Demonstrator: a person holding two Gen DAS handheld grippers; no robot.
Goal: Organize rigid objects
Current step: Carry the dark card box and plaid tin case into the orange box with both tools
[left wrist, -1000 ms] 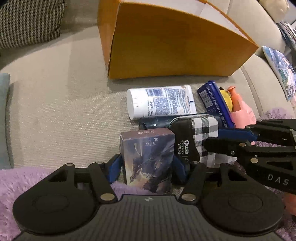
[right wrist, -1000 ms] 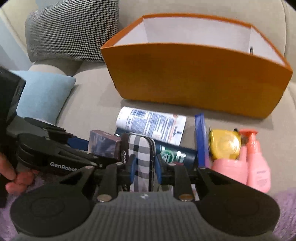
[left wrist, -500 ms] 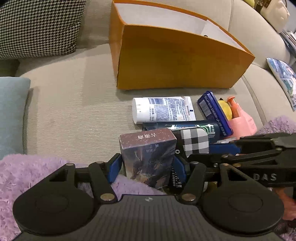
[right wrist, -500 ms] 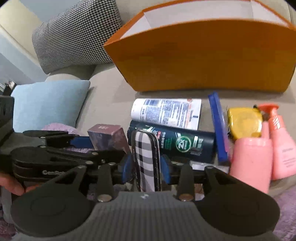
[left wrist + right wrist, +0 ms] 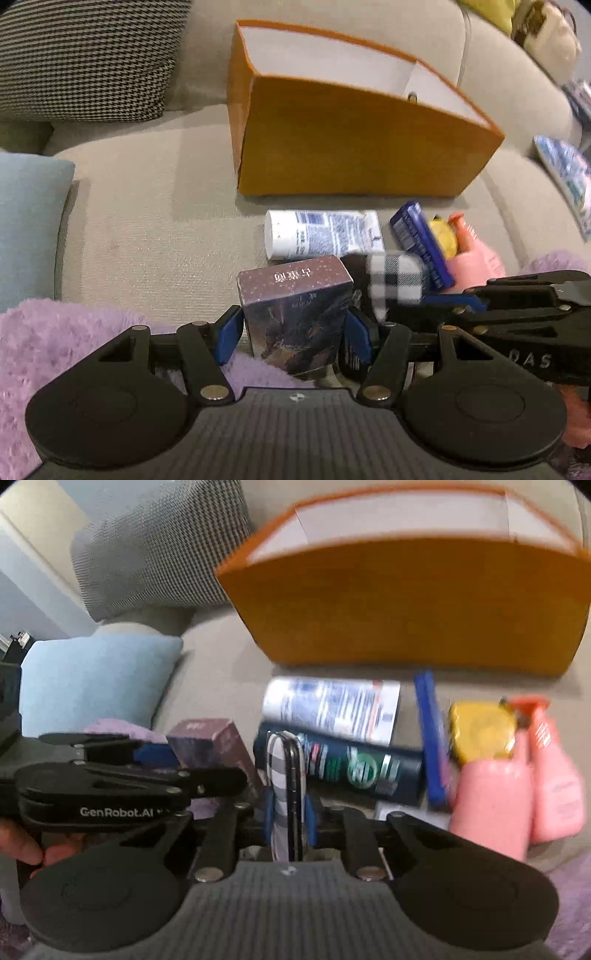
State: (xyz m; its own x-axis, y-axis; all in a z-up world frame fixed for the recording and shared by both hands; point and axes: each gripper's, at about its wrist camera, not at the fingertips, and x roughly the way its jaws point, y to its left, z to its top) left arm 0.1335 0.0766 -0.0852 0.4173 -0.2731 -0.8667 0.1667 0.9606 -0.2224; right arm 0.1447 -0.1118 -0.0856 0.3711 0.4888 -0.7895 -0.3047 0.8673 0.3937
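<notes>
A: What is each gripper doing?

B: The left gripper has its blue pads pressed on both sides of a purple printed box, held upright just above the beige sofa seat. The right gripper has just been closing, and its jaws now clamp a thin plaid case standing on edge.

A: Where do those two things sit?

B: Side by side, the case just to the right of the box, both in front of the open orange box.

A: And between them and the orange box?

B: A white tube lies flat; a dark green can lies just in front of it. To the right are a blue flat box, something yellow, probably a tape measure, though it is blurred, and two pink bottles.
</notes>
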